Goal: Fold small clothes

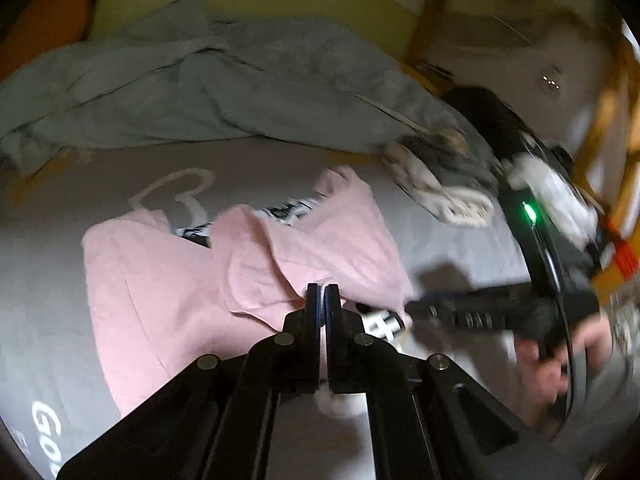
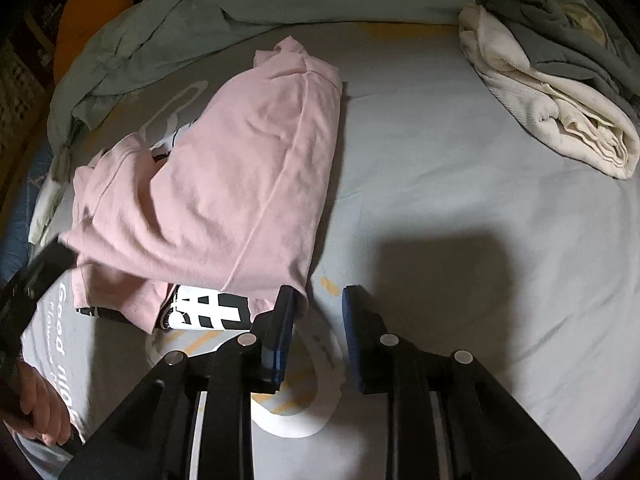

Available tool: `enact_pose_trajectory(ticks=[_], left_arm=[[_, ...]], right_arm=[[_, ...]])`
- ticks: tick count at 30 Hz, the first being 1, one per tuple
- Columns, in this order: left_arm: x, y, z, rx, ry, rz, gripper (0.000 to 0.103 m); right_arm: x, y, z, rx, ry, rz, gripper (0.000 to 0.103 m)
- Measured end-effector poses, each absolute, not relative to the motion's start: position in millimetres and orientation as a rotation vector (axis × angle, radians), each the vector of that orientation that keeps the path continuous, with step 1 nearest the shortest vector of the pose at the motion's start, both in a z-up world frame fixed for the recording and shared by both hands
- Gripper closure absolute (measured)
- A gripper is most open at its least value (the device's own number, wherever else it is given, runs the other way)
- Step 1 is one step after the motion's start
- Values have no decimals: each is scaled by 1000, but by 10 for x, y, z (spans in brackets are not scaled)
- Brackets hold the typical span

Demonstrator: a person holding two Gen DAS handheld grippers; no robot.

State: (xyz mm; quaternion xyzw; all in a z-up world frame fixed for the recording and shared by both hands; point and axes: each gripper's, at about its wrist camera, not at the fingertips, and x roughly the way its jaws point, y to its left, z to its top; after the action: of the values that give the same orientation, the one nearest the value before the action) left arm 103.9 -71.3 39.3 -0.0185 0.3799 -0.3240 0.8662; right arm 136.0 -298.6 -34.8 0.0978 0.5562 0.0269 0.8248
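A pink garment (image 1: 168, 280) with a black-and-white print (image 2: 208, 312) lies partly folded on the grey bed sheet (image 2: 440, 200). My left gripper (image 1: 322, 296) is shut, pinching a raised fold at the garment's near edge. In the right wrist view it shows as a dark shape (image 2: 60, 248) at the garment's left edge. My right gripper (image 2: 318, 304) stands open at the garment's lower right corner. The pink cloth (image 2: 240, 160) touches the left finger (image 2: 285, 312), and only sheet shows between the pads. In the left wrist view the right gripper (image 1: 400, 312) is blurred, held by a hand (image 1: 560, 364).
A crumpled grey-green blanket (image 1: 200, 76) runs along the back of the bed. A pile of cream and grey clothes (image 2: 552, 92) sits at the back right. An orange cushion (image 2: 88, 12) lies at the far left. The sheet carries white lettering (image 2: 64, 340).
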Motion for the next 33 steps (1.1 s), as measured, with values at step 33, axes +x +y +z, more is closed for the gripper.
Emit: enact_pose_trajectory(ticks=[33], left_arm=[[1364, -1042, -20, -93, 938, -537, 100]], right_arm=[[1526, -3213, -371, 587, 946, 142, 46]])
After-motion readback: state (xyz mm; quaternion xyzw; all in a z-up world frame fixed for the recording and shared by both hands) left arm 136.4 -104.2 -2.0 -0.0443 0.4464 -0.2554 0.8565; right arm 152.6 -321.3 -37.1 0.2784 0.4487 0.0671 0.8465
